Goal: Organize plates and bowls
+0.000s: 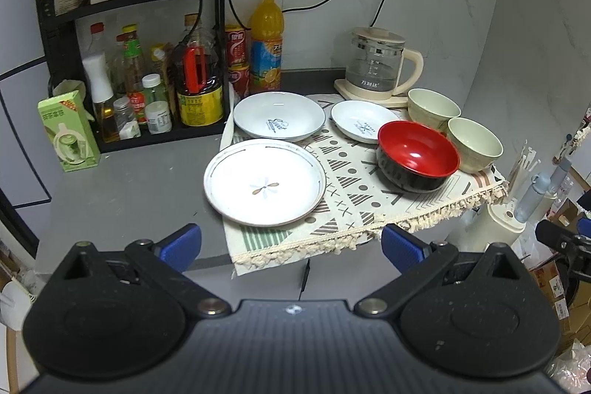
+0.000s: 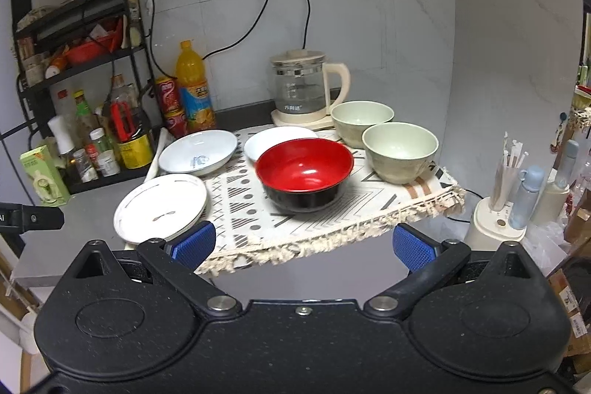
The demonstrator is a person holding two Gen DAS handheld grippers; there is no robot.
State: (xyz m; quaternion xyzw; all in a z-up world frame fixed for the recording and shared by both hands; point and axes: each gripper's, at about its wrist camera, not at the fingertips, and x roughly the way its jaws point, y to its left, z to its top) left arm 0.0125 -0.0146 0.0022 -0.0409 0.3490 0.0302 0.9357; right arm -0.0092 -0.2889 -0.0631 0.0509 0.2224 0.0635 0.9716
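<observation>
On a patterned cloth (image 1: 347, 187) lie a large white plate with a flower mark (image 1: 264, 182), a white dish with blue print (image 1: 279, 115), a smaller white dish (image 1: 364, 120), a red and black bowl (image 1: 417, 154) and two pale green bowls (image 1: 433, 106) (image 1: 474, 138). My left gripper (image 1: 291, 248) is open and empty, just short of the cloth's front edge. In the right wrist view the large plate (image 2: 160, 207), red bowl (image 2: 304, 172) and green bowls (image 2: 362, 120) (image 2: 400, 150) show. My right gripper (image 2: 303, 246) is open and empty, before the cloth's fringe.
A black rack (image 1: 140, 24) with several bottles and jars stands at the back left, with an orange juice bottle (image 1: 266, 43) and red cans beside it. A glass kettle (image 1: 376, 65) stands behind the bowls. A green carton (image 1: 68, 132) stands left. The counter drops off right of the cloth.
</observation>
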